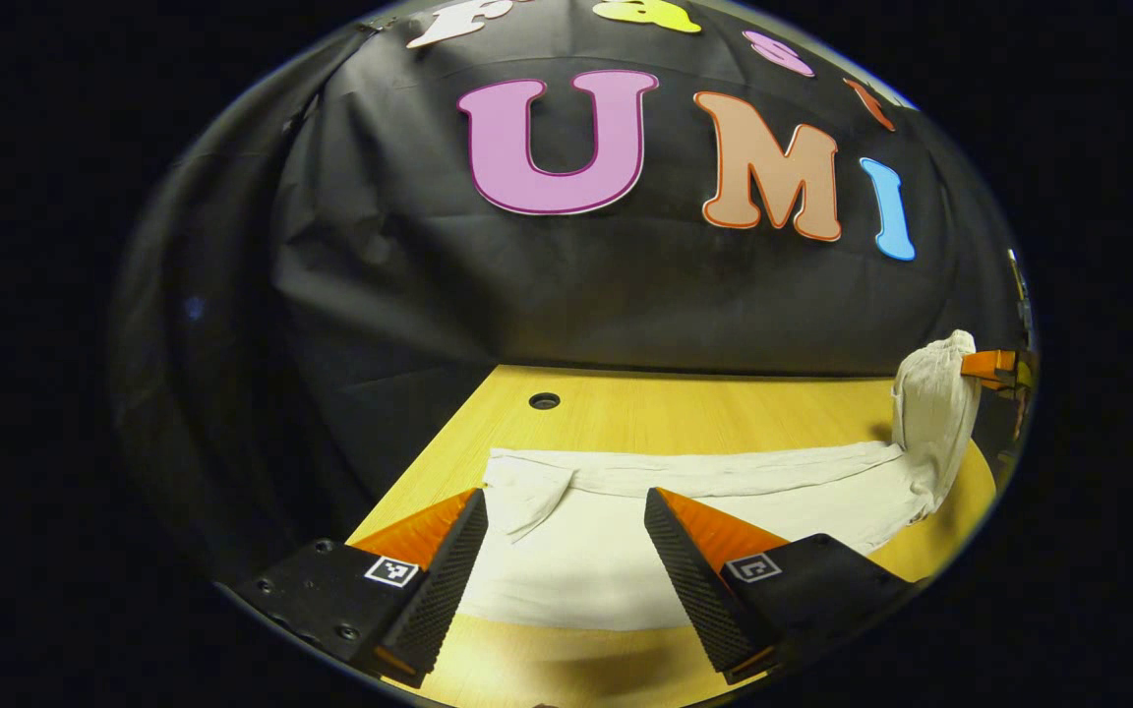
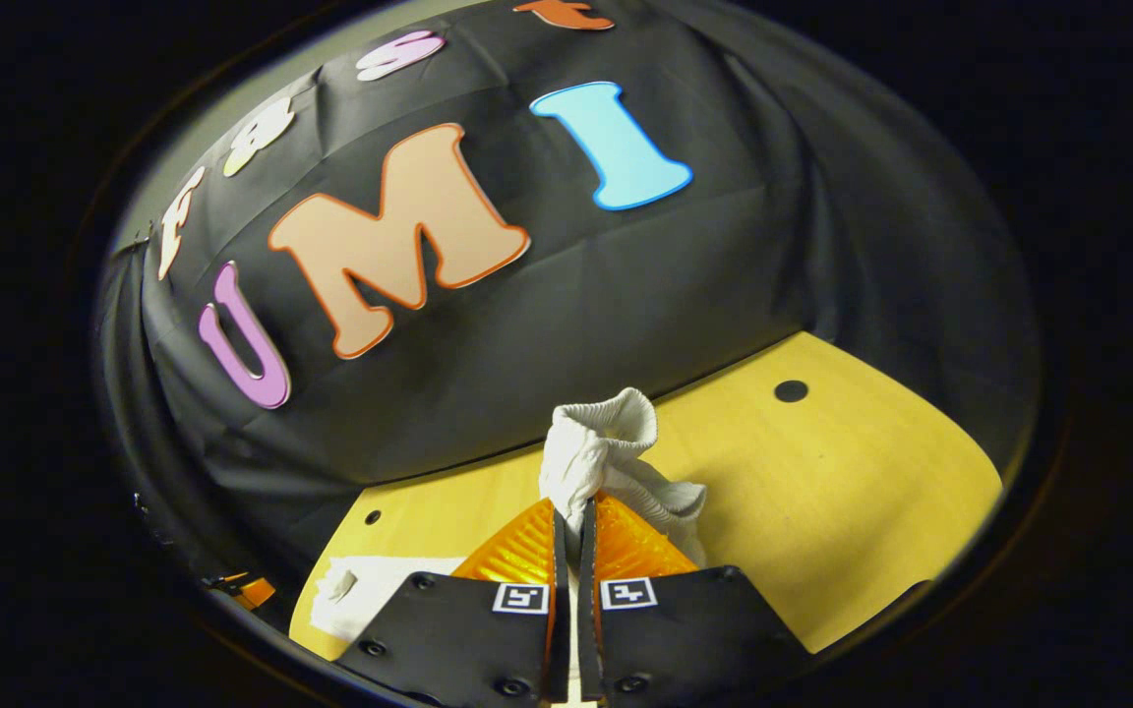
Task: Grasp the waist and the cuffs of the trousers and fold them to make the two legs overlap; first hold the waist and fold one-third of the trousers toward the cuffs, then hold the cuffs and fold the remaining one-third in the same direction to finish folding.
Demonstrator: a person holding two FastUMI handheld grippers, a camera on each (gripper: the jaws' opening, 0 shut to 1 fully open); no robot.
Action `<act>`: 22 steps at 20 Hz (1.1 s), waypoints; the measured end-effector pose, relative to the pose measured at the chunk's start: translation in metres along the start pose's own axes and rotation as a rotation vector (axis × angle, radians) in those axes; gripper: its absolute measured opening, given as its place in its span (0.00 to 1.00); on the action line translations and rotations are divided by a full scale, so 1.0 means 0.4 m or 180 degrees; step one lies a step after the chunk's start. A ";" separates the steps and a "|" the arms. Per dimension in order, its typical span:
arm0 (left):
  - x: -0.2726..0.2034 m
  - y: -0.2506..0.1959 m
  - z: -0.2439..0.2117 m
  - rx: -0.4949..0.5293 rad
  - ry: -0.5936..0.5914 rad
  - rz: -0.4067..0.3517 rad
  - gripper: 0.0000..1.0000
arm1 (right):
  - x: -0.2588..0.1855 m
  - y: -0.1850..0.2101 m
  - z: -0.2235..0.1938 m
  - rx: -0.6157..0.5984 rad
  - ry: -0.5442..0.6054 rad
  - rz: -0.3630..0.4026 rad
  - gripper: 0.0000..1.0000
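- Left gripper view: the left gripper (image 1: 566,521) hangs low over the wooden table (image 1: 685,413), jaws spread wide with nothing between them.
- Pale trousers (image 1: 685,492) lie flat across the table under it, one end lifted at the far right.
- Right gripper view: the right gripper (image 2: 571,526) has its fingers pinched tight on a bunched end of the trousers (image 2: 596,442), raised above the tabletop (image 2: 852,492).
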State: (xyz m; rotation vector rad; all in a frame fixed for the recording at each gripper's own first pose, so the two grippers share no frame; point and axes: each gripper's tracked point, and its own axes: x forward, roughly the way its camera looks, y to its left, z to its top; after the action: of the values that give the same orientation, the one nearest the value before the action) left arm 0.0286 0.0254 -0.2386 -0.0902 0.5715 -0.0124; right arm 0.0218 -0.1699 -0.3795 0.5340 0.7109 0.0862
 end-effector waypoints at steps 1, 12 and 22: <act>-0.002 0.002 0.000 -0.0010 0.0007 0.0017 0.96 | 0.001 -0.003 -0.001 -0.0023 0.0044 0.0057 0.05; 0.014 0.020 0.002 -0.0044 0.0095 0.0262 0.96 | -0.008 -0.035 -0.022 -0.0747 0.0686 0.0574 0.05; 0.026 0.031 -0.016 -0.0144 0.0204 0.0401 0.97 | -0.017 -0.042 -0.048 -0.1214 0.1454 0.0871 0.15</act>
State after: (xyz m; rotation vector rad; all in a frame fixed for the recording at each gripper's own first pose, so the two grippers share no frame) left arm 0.0337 0.0366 -0.2505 -0.0980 0.6409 0.1205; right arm 0.0024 -0.1775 -0.3958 0.2393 1.0335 0.6027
